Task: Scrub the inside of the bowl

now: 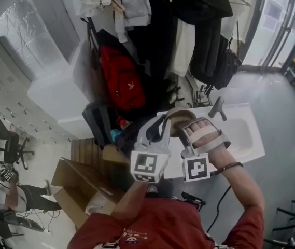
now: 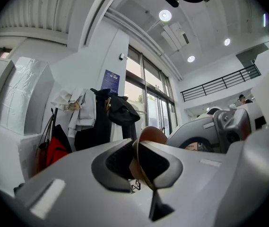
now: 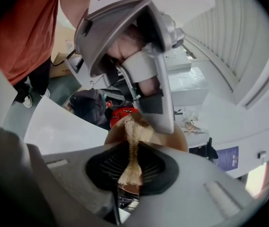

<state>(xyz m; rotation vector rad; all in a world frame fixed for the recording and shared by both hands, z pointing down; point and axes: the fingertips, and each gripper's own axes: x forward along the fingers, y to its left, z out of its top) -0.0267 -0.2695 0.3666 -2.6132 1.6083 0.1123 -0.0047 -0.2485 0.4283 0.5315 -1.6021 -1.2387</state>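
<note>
Bowl (image 2: 152,132) in left gripper (image 2: 136,167), scrubber (image 3: 133,129) in right gripper (image 3: 132,171).

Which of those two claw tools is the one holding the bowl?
The left gripper: its jaws are clamped on the rim of the brown bowl. The right gripper pinches a tan scrubbing pad instead.

1. A red bag (image 1: 120,84) is seen hung beneath pale and dark clothes (image 1: 131,4).
2. A white sink (image 1: 247,135) is fitted with a grey tap (image 1: 218,108).
3. Open cardboard boxes (image 1: 77,183) are stood on the floor, left of the sink.
4. A black office chair (image 1: 10,148) is placed at the far left.
</note>
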